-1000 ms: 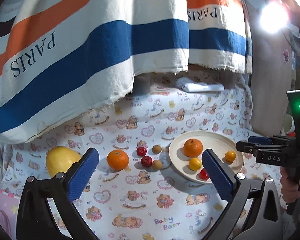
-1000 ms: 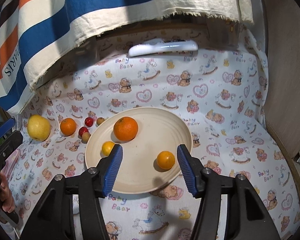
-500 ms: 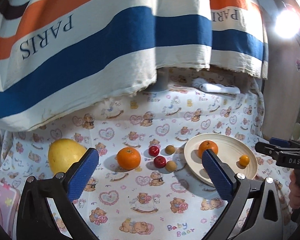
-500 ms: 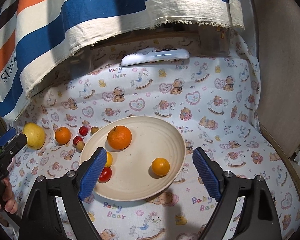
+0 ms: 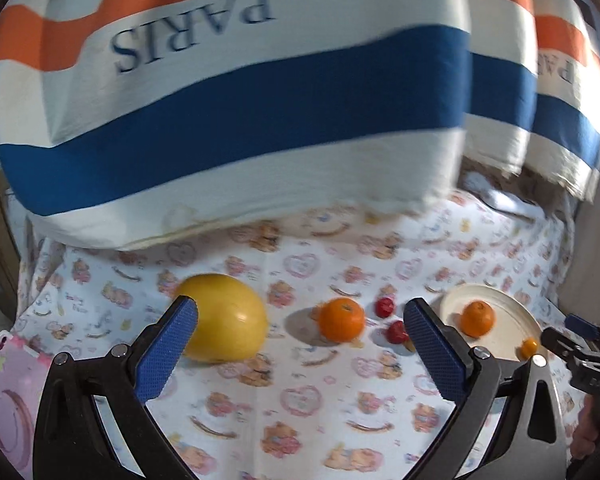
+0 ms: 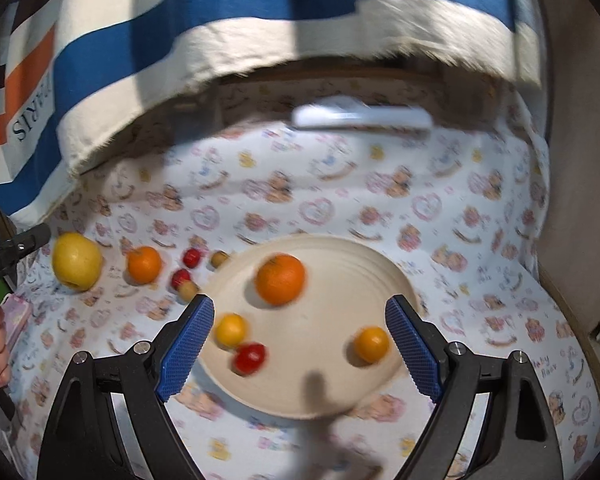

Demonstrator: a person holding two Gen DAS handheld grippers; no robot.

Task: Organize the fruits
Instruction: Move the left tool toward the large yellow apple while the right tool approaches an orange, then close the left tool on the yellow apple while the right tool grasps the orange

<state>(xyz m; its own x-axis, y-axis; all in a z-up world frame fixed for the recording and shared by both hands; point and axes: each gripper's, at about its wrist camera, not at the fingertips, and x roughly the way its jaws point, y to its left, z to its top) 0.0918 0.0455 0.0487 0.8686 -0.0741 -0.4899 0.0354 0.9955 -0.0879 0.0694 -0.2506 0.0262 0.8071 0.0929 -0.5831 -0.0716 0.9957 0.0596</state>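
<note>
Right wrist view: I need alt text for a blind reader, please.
An open right gripper hovers over a cream plate holding a large orange, a small orange fruit, a yellow one and a red one; more fruit lies left on bear-print cloth.

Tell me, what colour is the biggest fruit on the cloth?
Yellow. The big round fruit sits left of the others, clearest in the left wrist view.

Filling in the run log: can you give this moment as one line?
stage: between picks | round cream plate: four fruits | right claw: open, empty, jaws just opened | left claw: open, empty
</note>
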